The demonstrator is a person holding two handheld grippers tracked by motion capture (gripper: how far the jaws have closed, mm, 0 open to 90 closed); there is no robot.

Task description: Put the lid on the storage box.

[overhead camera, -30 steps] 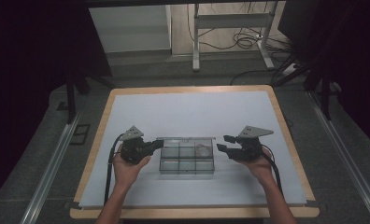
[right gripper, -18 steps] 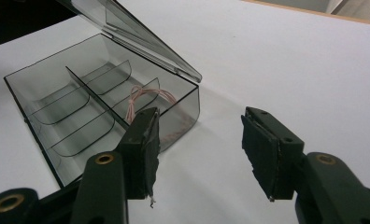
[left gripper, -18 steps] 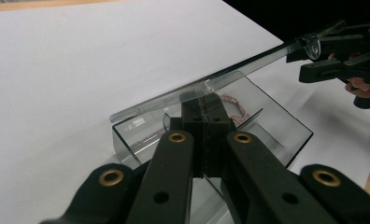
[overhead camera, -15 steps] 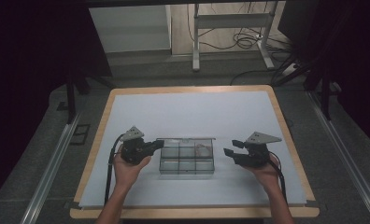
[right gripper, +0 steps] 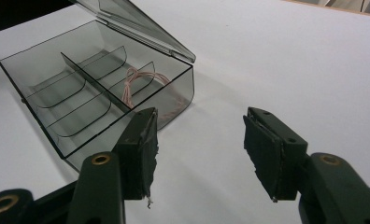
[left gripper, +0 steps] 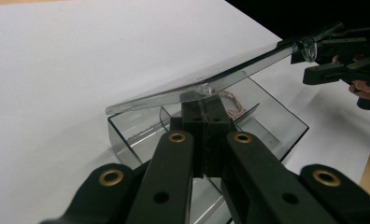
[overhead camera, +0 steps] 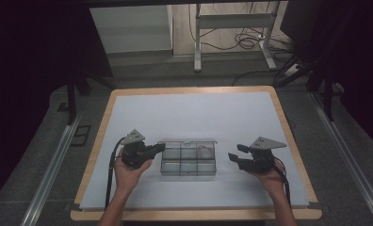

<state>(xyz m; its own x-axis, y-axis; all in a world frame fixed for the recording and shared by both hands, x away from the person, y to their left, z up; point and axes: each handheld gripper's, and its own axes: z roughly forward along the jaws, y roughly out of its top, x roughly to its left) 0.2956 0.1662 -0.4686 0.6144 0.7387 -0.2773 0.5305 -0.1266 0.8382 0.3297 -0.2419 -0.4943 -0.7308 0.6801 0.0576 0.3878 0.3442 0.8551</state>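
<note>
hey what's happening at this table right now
A person holds a two-jaw gripper in each hand at a white table. The left gripper is shut at the left wall of a clear plastic compartment box whose hinged lid stands ajar. A pinkish cord lies coiled in one compartment. The right gripper, jaws apart and empty, sits just right of the box.

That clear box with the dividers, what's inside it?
Inside the clear box, one compartment by the hinged lid holds a coiled pinkish cord. The other visible compartments look empty; the left gripper hides one edge.
</note>
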